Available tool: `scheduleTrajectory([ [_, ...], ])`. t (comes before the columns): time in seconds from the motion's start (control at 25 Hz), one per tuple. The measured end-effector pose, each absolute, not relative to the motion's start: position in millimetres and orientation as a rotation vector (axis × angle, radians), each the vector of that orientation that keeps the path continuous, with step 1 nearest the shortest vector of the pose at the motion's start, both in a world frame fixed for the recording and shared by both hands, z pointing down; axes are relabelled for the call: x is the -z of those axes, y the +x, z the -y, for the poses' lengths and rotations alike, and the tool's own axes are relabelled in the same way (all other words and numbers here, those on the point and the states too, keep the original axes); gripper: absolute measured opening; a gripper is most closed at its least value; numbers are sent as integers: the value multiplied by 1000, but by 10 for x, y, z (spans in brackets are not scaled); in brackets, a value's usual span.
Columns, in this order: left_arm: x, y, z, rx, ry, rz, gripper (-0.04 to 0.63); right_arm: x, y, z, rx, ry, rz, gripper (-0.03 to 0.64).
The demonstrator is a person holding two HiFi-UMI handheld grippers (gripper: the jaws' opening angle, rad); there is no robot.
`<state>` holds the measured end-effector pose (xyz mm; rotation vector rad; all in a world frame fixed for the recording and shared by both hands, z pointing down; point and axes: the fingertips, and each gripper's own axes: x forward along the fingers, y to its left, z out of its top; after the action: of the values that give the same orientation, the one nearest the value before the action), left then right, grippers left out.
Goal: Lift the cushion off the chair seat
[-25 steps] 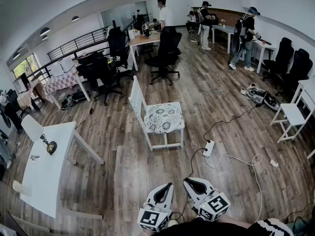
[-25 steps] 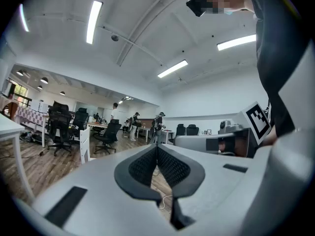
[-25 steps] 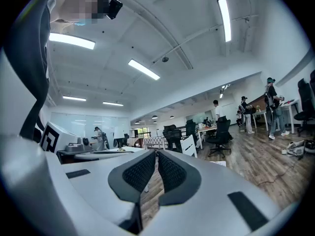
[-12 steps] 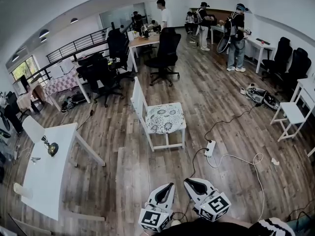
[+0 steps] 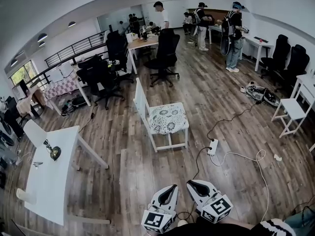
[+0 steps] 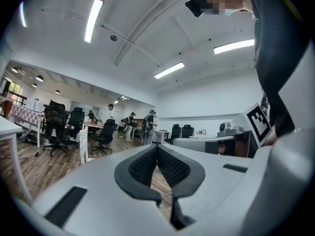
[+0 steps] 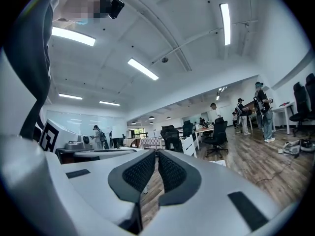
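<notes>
Cushion (image 5: 168,118), white with a dark lacy pattern: flat on the seat of a white wooden chair (image 5: 141,100), out on the wooden floor (image 5: 142,166) of an open office. Covering nearly the whole seat, touched by nothing.

Left tongs (image 5: 172,186) and right tongs (image 5: 189,183): low at the bottom edge of the head view, side by side, close to the body, tips aimed up the picture toward the chair. Well apart from the cushion, with a stretch of bare floor between. Cushion roughly straight ahead of the left tongs, a little to the left of the right tongs' line.

Left tongs (image 6: 156,147) in their own view: pressed together, dark ribbed pads meeting at the tip, nothing pinched. Right tongs (image 7: 156,153) in theirs: likewise pressed together but for a thin slit, nothing pinched.

Beyond the tips in both those views, only the chair's white back, far off: left of the left tongs' tips, right of the right tongs' tips. Cushion too small to make out there.

On the floor right of the chair, a power strip (image 5: 212,147) with a white cable (image 5: 246,158). At the left, a white table (image 5: 49,176). Farther back, black office chairs (image 5: 165,53) and standing people (image 5: 234,33).
</notes>
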<state>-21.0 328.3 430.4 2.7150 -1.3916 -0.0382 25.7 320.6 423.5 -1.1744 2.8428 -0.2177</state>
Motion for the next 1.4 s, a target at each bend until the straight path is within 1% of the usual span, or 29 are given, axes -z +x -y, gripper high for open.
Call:
scheduleTrajectory([
  [0.36,-4402,-197,-3254,18,2734,1306,5,-4347,259,-3207,281,-1235,-2812,35],
  [0.6,-4466,-214,-3043,-16,2729,1297,5,-4382,206,-2941,294,-1206,-2817,35],
  [0.84,-4433,-246,-2576,-23,2697,1367,5,-4390,153,-2489,308,-1135,-2857,35],
  [1.24,-4386,-21,-1618,3,2673,1429,5,-4272,363,-1482,298,-1077,-2880,35],
  [1.4,-4391,104,-1298,-38,2652,1450,5,-4266,482,-1153,289,-1044,-2894,35],
])
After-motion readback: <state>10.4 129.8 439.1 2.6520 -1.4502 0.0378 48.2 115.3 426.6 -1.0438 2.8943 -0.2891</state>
